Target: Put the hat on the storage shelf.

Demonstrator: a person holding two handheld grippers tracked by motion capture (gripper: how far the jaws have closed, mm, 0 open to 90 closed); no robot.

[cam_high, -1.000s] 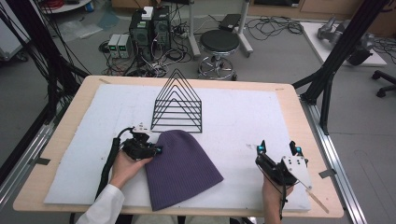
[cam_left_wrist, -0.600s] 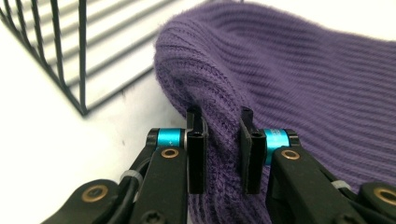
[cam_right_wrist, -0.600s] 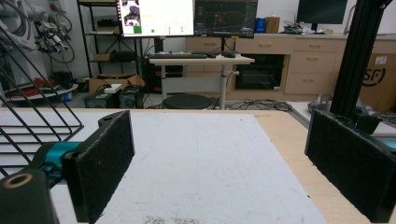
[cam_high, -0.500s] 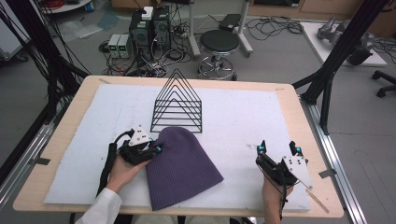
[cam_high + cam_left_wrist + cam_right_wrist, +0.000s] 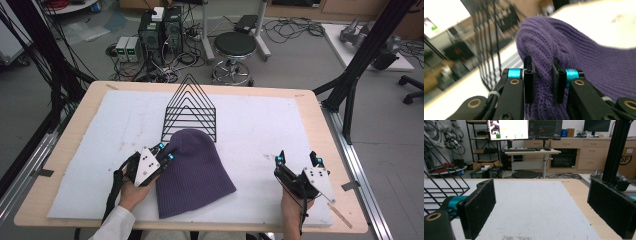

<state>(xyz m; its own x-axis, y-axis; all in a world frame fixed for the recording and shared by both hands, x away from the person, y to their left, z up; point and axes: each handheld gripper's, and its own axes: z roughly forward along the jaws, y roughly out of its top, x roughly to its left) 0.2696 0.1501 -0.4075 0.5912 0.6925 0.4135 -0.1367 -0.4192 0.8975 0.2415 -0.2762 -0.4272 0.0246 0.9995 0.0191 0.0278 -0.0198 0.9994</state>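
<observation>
A purple knitted beanie (image 5: 192,172) lies on the white mat in front of the black wire rack (image 5: 191,109). My left gripper (image 5: 165,152) sits at the beanie's left edge, shut on a fold of the knit. In the left gripper view the purple beanie (image 5: 579,50) bunches up between the two black pads, with my left gripper (image 5: 543,80) pinching the fabric. My right gripper (image 5: 298,161) rests near the table's front right, open, with nothing between its jaws. The right gripper view shows my right gripper (image 5: 551,210) standing wide open over bare mat.
The white mat (image 5: 260,125) covers most of the wooden table (image 5: 65,150). The wire rack (image 5: 439,182) shows at the left of the right gripper view. Beyond the table stand a stool (image 5: 235,47), computer boxes (image 5: 160,30) and cables on the floor.
My left gripper has moved right and slightly up, dragging the beanie's left edge with it. The right gripper has stayed where it was.
</observation>
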